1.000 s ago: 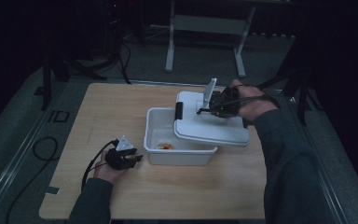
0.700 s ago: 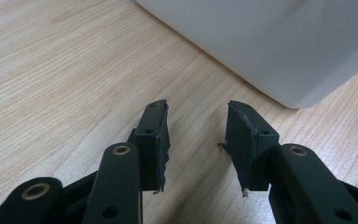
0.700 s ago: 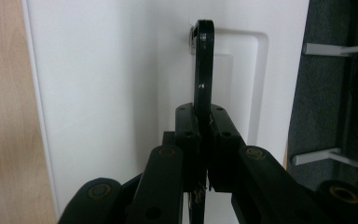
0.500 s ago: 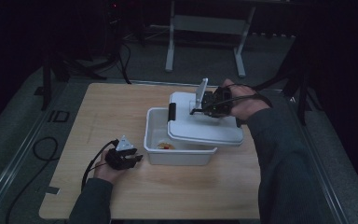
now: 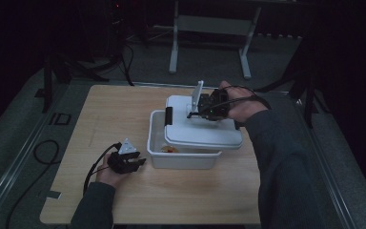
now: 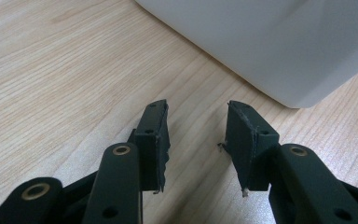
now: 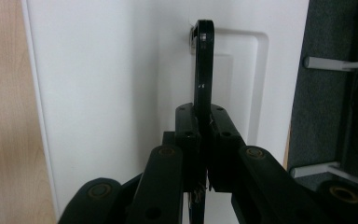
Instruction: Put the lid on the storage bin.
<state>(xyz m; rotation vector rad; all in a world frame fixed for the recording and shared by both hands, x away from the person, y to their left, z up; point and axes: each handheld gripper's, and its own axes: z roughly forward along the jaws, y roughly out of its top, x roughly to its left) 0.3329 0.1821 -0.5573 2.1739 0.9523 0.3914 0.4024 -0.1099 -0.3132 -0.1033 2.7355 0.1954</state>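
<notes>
While the person's right forearm reaches across the far right of the table, the right gripper [image 5: 205, 110] hovers over the white lid [image 5: 205, 129], its jaws pressed together on the lid's black handle [image 7: 203, 65], which stands up on edge between them in the right gripper view. The lid is smooth white plastic, a rounded rectangle with a shallow recessed panel under the handle, and it lies askew over the right part of the white bin [image 5: 181, 160], leaving the left part of the bin uncovered. Something small and orange [image 5: 169, 150] shows at the bin's bottom; I cannot tell what it is. The bin sits near the middle of the pale wooden table [image 5: 105, 114], whose grain runs in long fine streaks. The left hand rests low on the tabletop just left of the bin, and the left gripper [image 6: 196, 135] points at the bin's rounded corner with its jaws spread and nothing between them, the black pads rough at the edges. Compared with a second ago, the lid and the right gripper have shifted left over the bin, covering more of it, while the left gripper has stayed put.
</notes>
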